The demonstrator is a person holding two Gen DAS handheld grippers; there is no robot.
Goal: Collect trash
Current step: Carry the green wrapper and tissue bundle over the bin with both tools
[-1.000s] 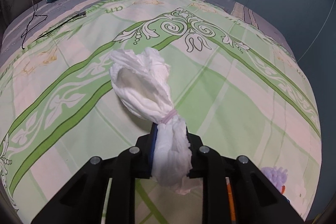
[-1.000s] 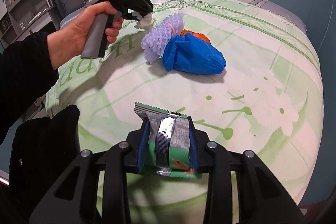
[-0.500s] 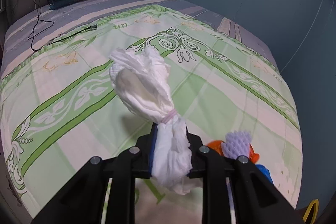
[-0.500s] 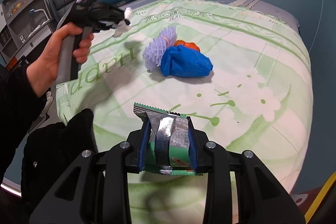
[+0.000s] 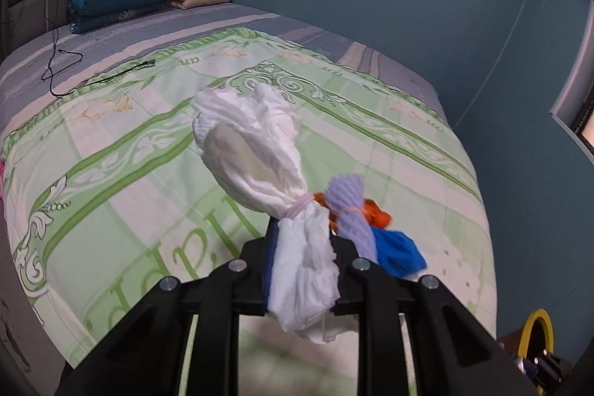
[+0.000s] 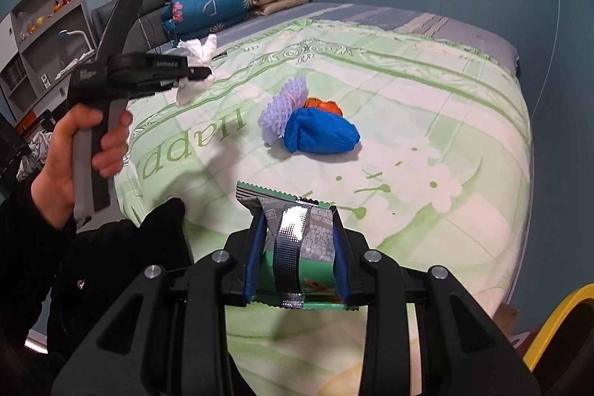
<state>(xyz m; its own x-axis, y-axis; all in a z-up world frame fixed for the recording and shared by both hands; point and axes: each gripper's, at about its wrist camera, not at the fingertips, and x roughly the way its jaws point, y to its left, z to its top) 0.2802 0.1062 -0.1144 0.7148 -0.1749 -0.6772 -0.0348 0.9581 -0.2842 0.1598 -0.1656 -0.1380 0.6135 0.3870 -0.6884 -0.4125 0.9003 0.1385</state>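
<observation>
Left wrist view shows the left gripper (image 5: pixel 302 262) clamped on the lower tail of a white tissue bundle (image 5: pixel 256 158), which is cinched with a pink band and fans out above the jaws, held up over the green patterned bedspread (image 5: pixel 130 173). Right wrist view has the right gripper (image 6: pixel 297 260) closed on a green and silver snack wrapper (image 6: pixel 297 236) (its zigzag edge sticks out past the fingertips), also raised above the bed. Lying together mid-bed are a lilac foam net (image 6: pixel 284 108), a blue plastic bag (image 6: pixel 321 136) touching it, and something orange (image 6: pixel 323 105) behind both, possibly another wrapper. Folded quilts (image 6: pixel 211 8) are stacked at the headboard, and a black cable (image 5: pixel 59 62) trails across the sheet nearby.
</observation>
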